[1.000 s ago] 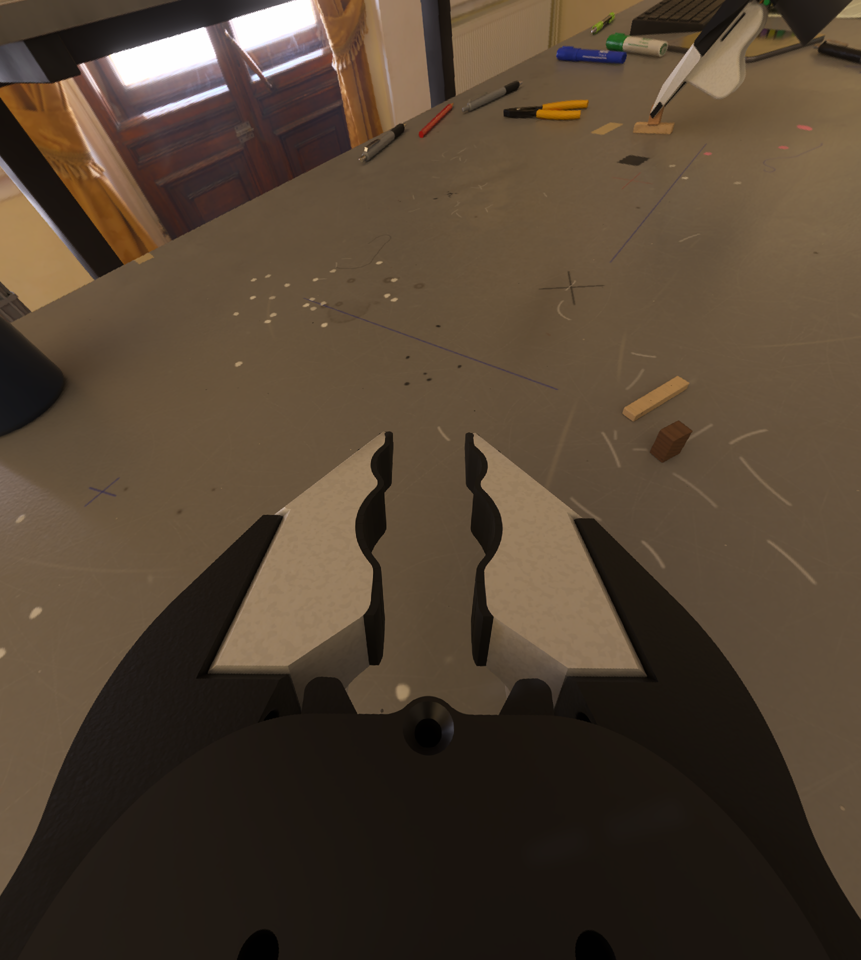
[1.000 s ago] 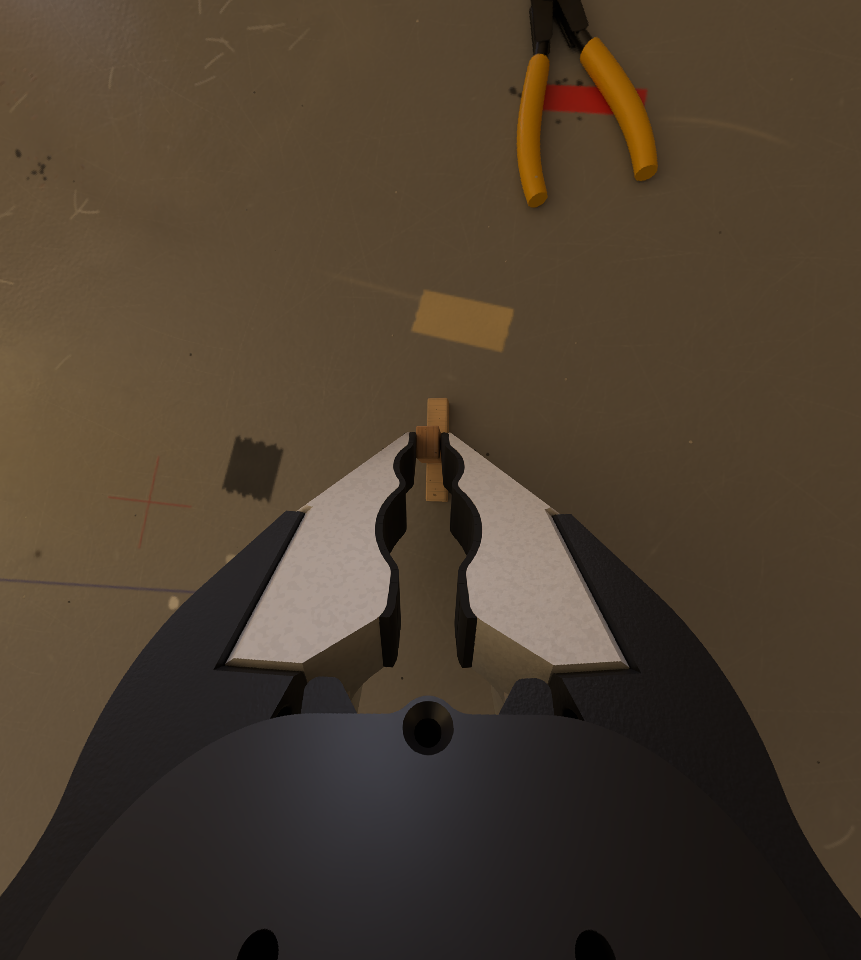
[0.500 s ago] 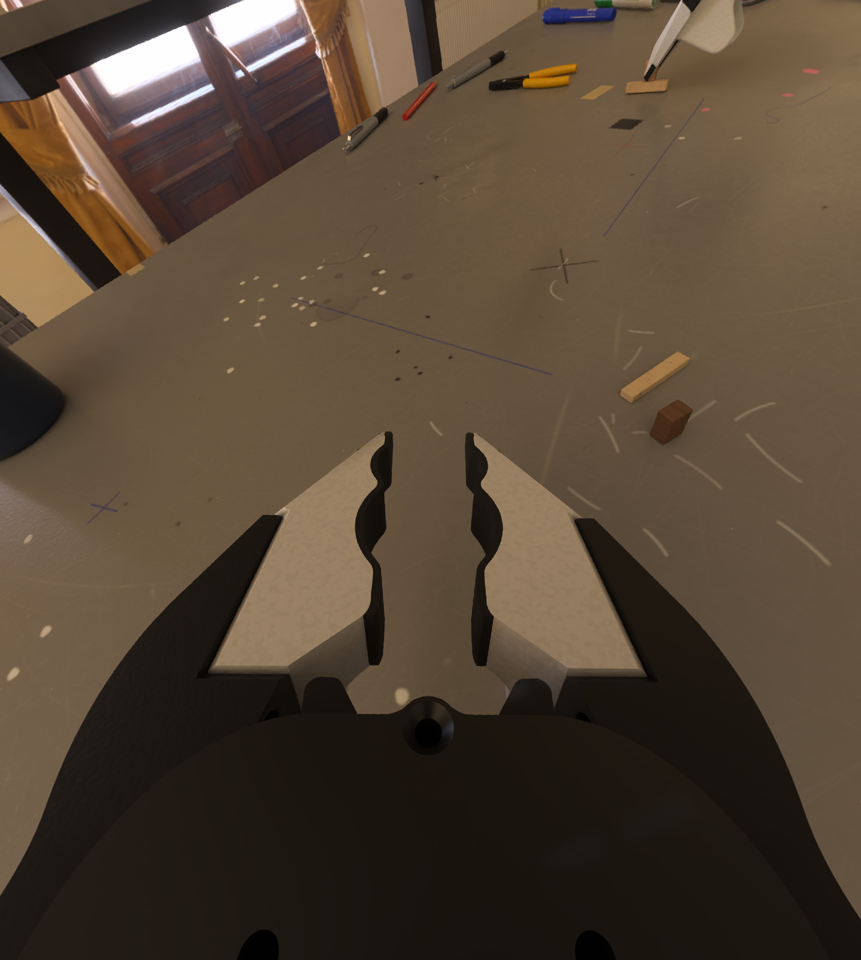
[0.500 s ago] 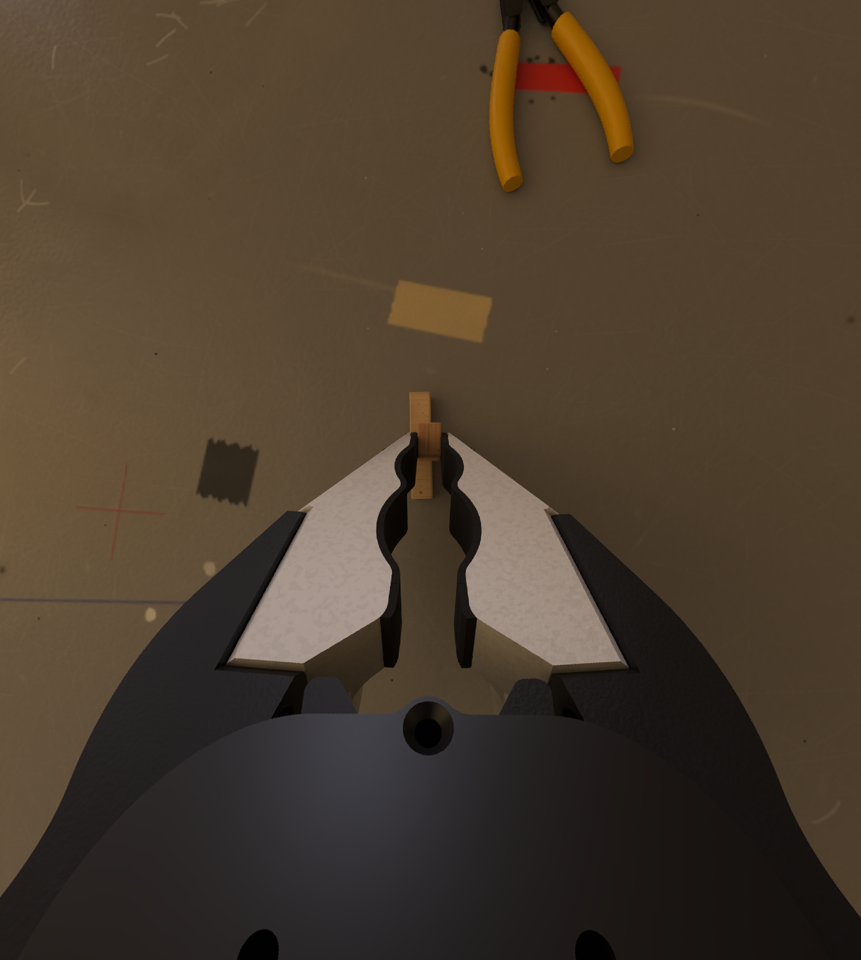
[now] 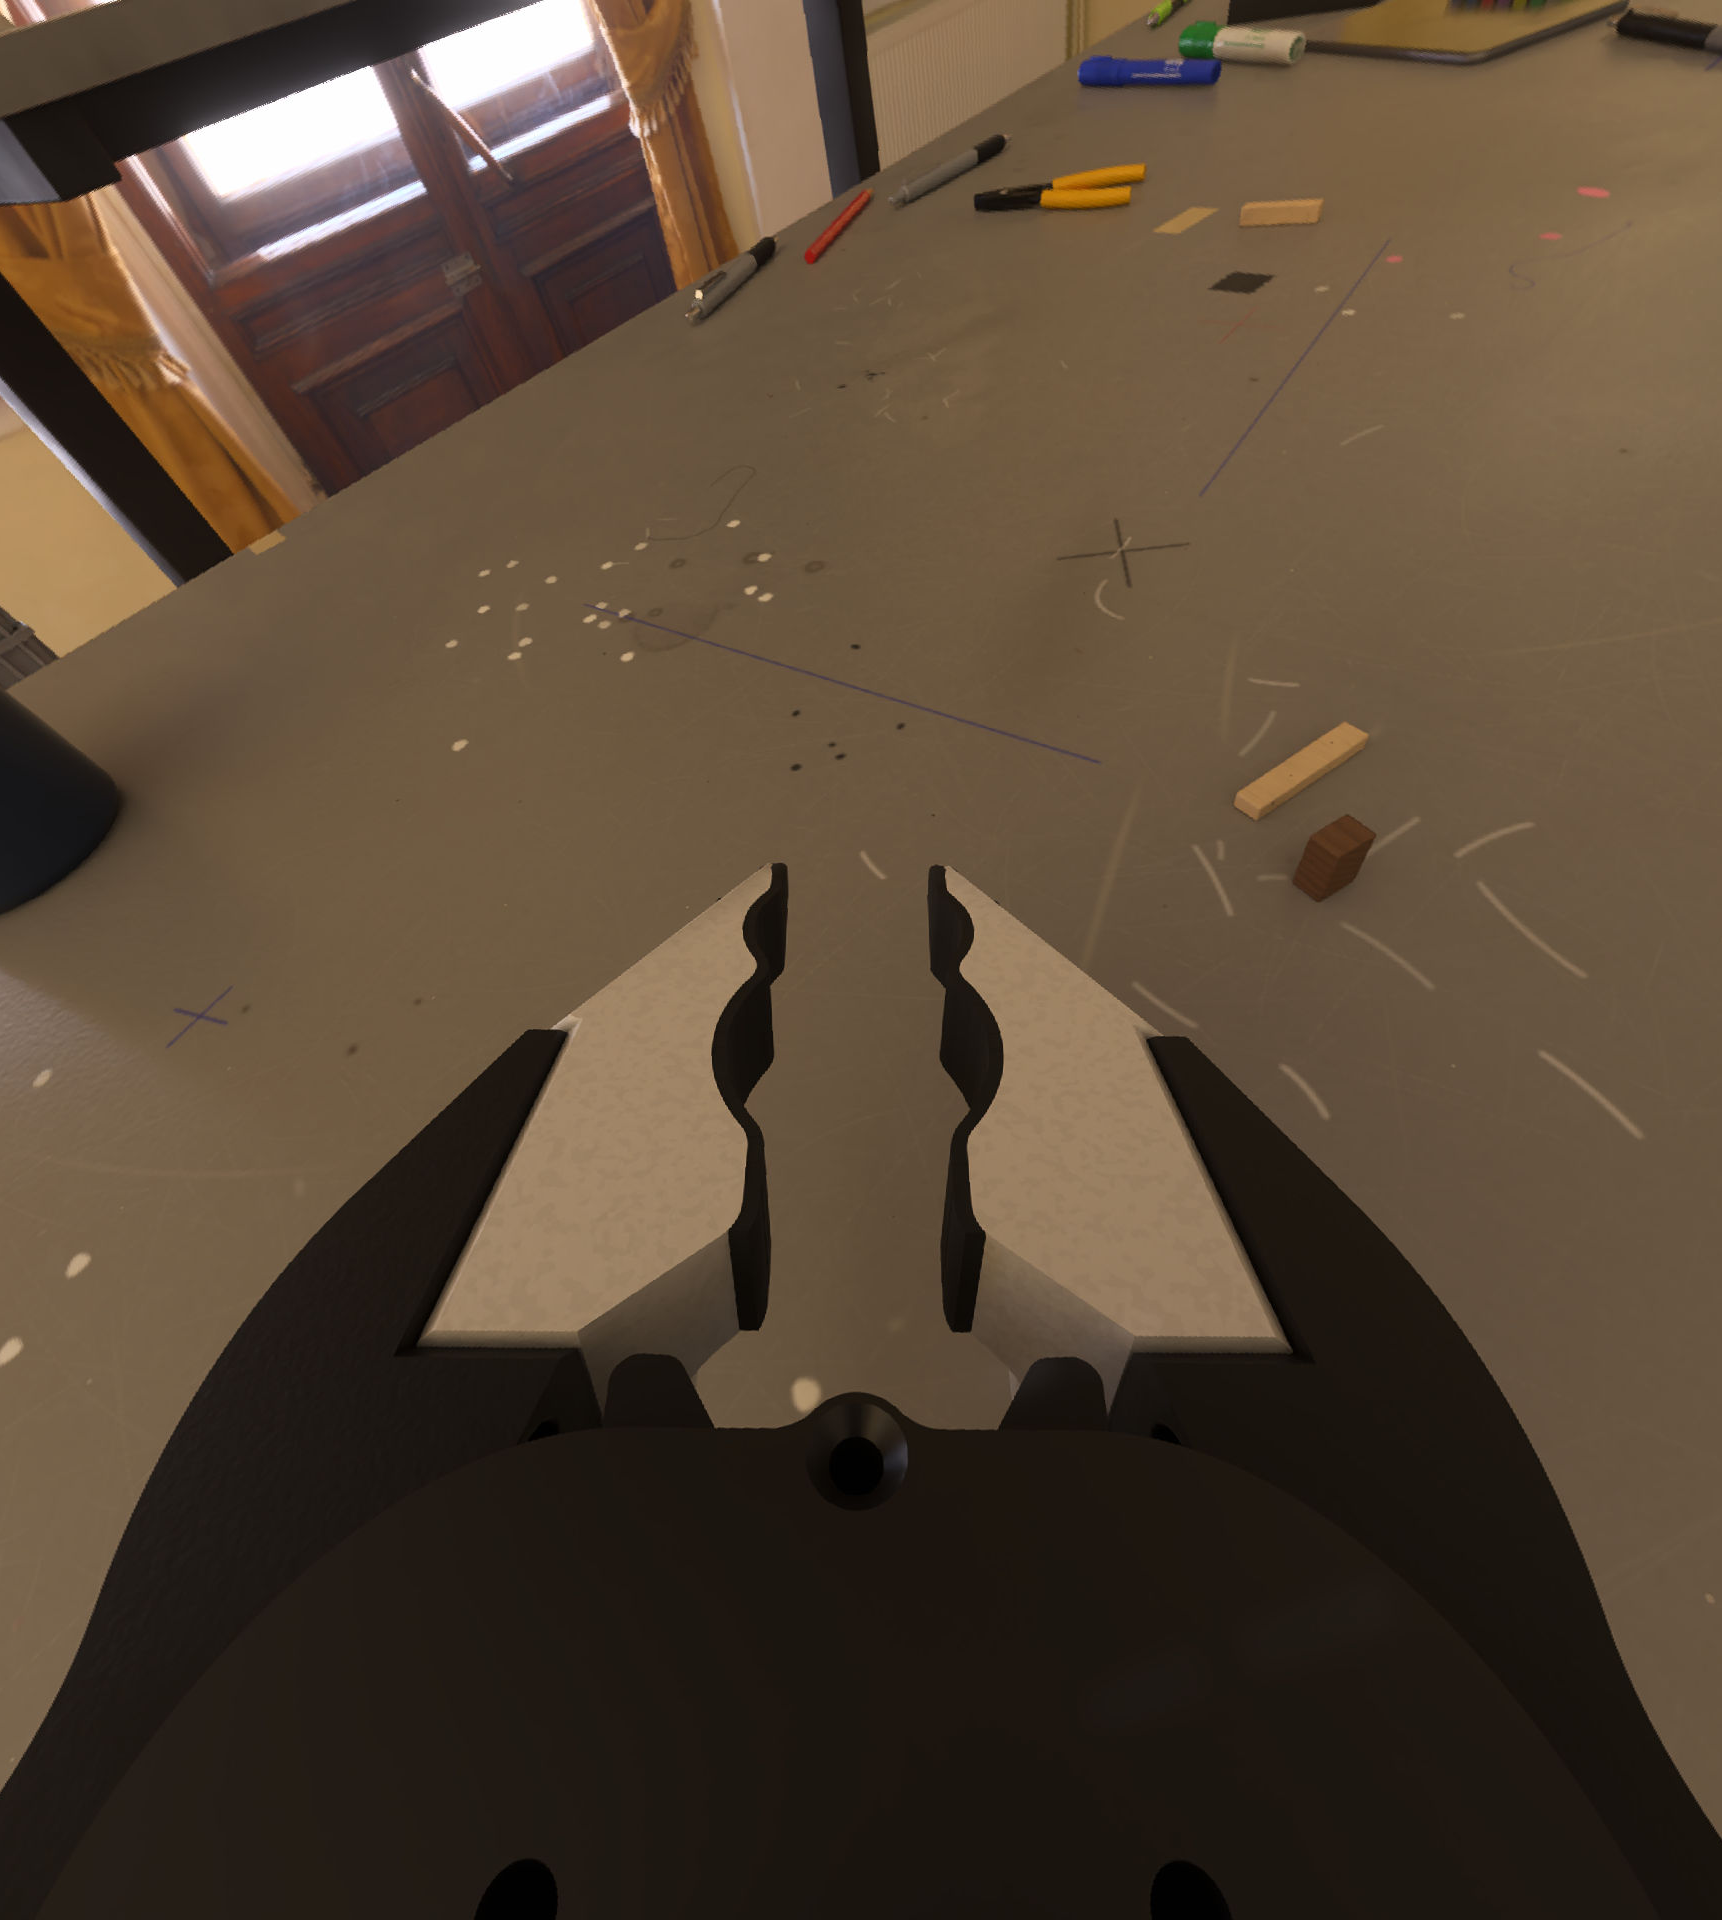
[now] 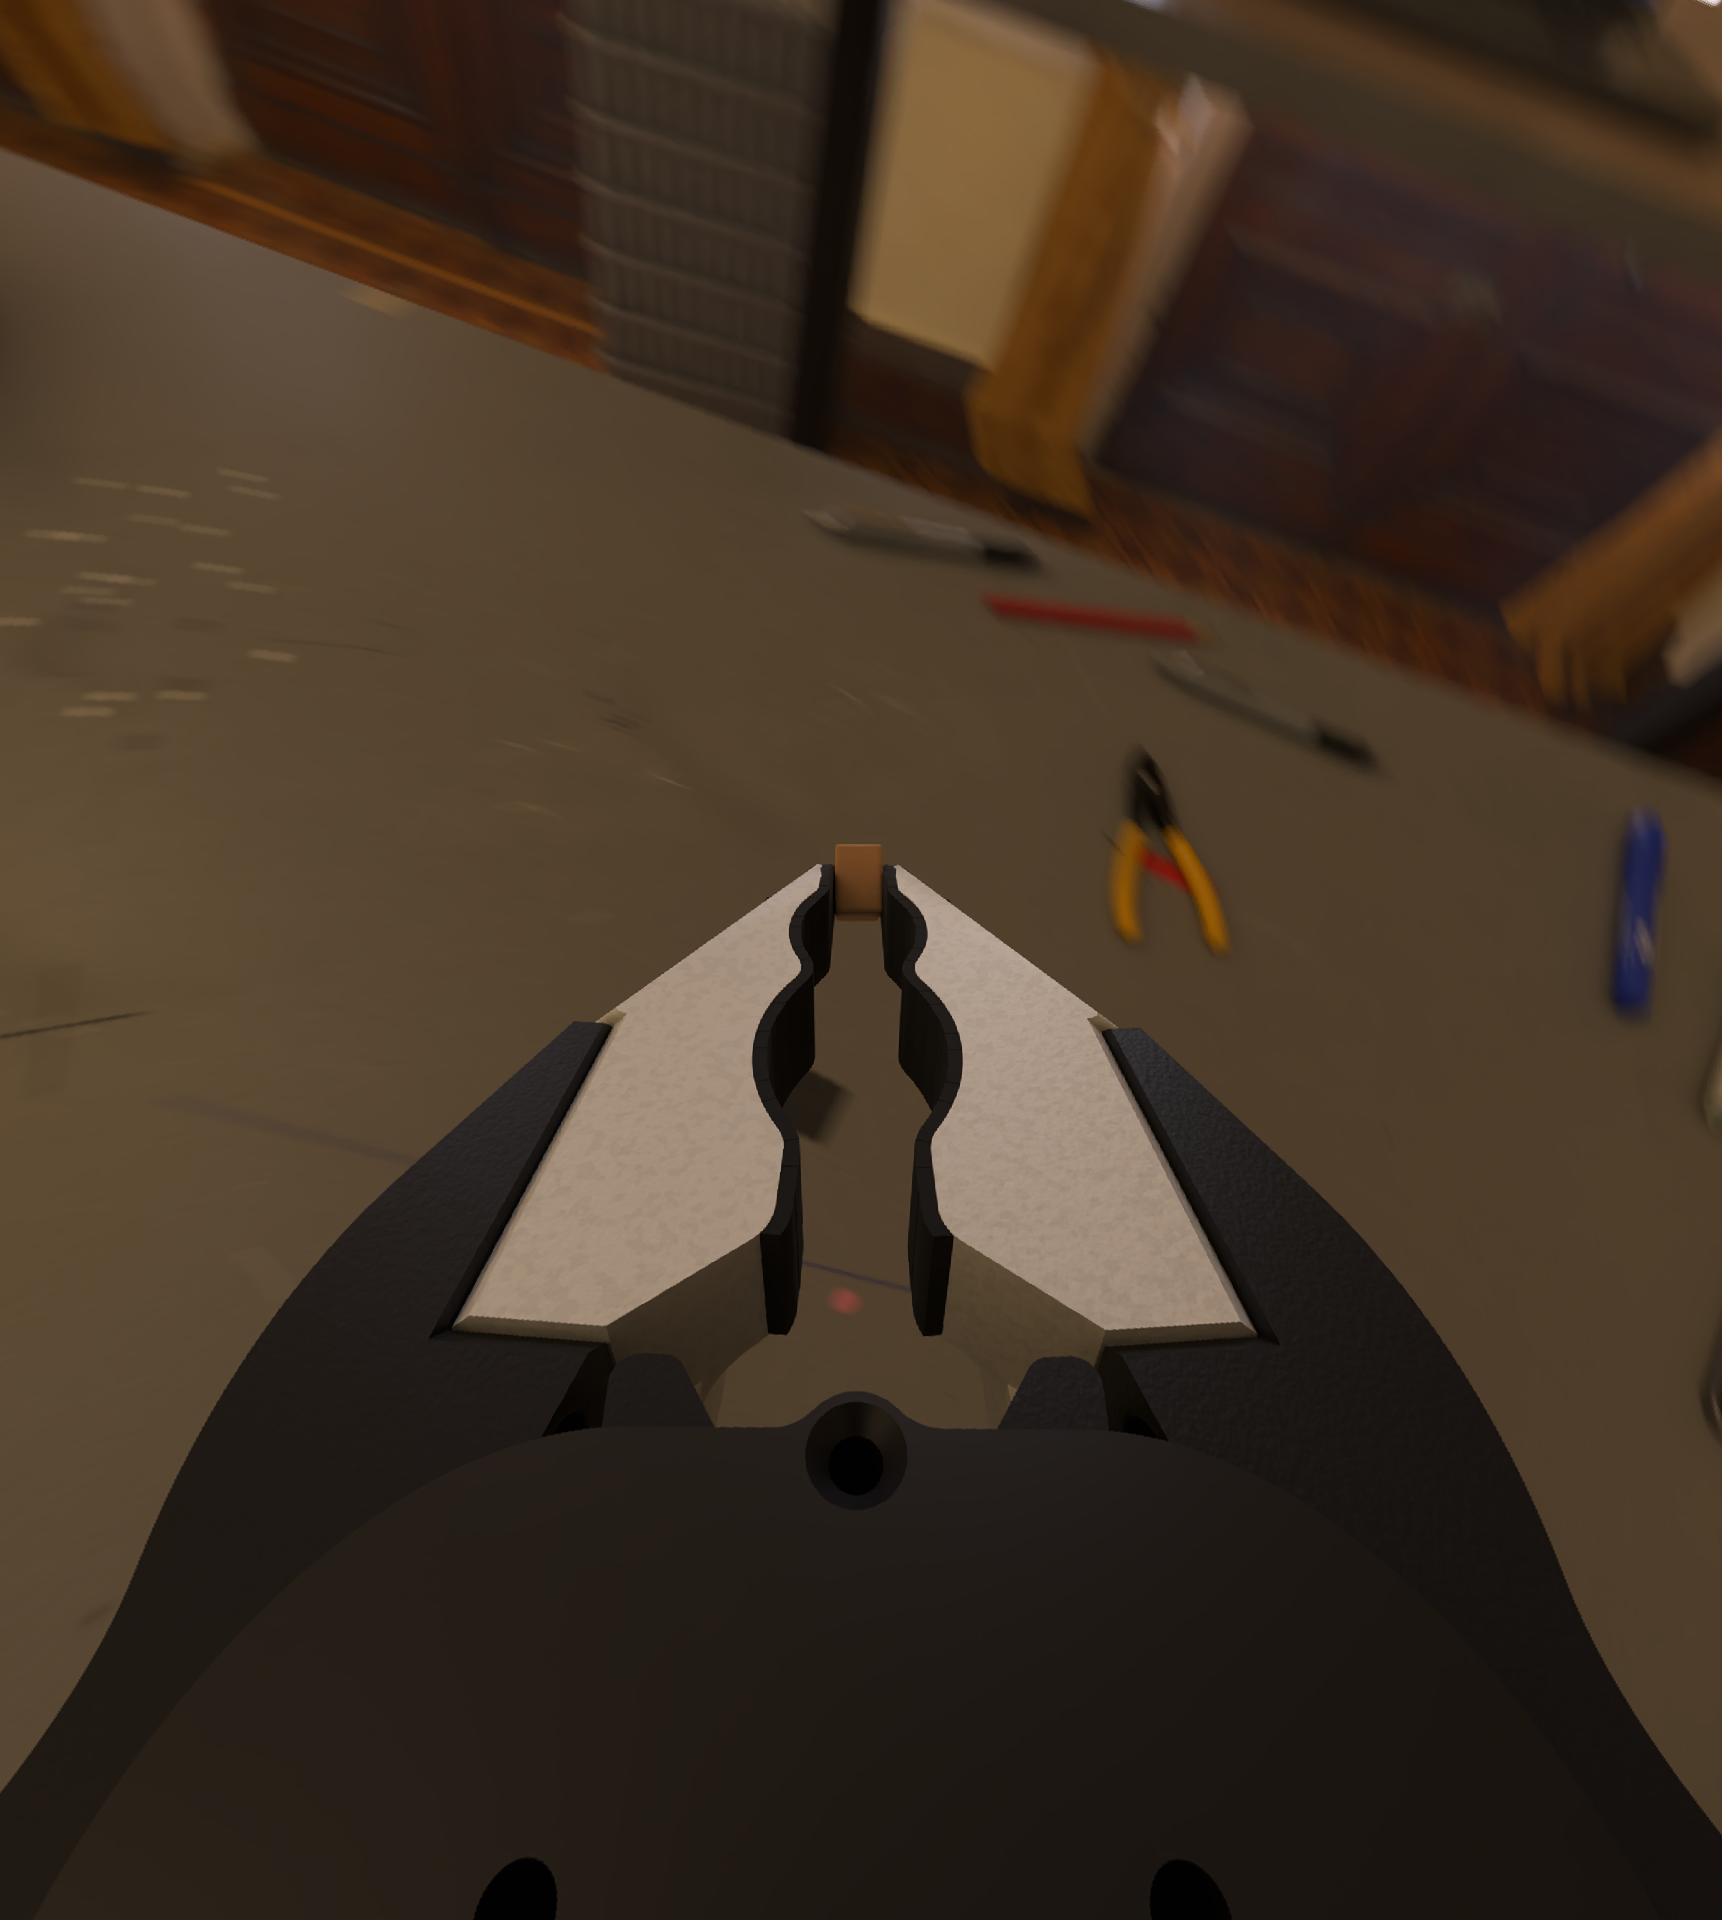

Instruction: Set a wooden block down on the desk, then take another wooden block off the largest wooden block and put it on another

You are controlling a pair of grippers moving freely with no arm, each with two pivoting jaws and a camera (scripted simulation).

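Right gripper [image 6: 858,883] lifted above the desk [image 6: 421,831], fingertips clamped on a small tan wooden block [image 6: 858,881]. Left gripper [image 5: 857,883] parted and empty, low over the desk. To its right lie a pale flat block [image 5: 1301,770] and a dark brown block [image 5: 1335,856]; a larger pale block [image 5: 1280,213] lies far off, near yellow-handled pliers [image 5: 1059,192].

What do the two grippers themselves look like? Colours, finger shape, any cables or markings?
Both match. The left gripper and right gripper each have a matte, lightly textured black body with a round recessed hole at its centre and two dark oval holes near the bottom edge. The fingers are pale speckled beige wedges tapering to points, with black wavy, scalloped inner pads. No cables or markings are visible.
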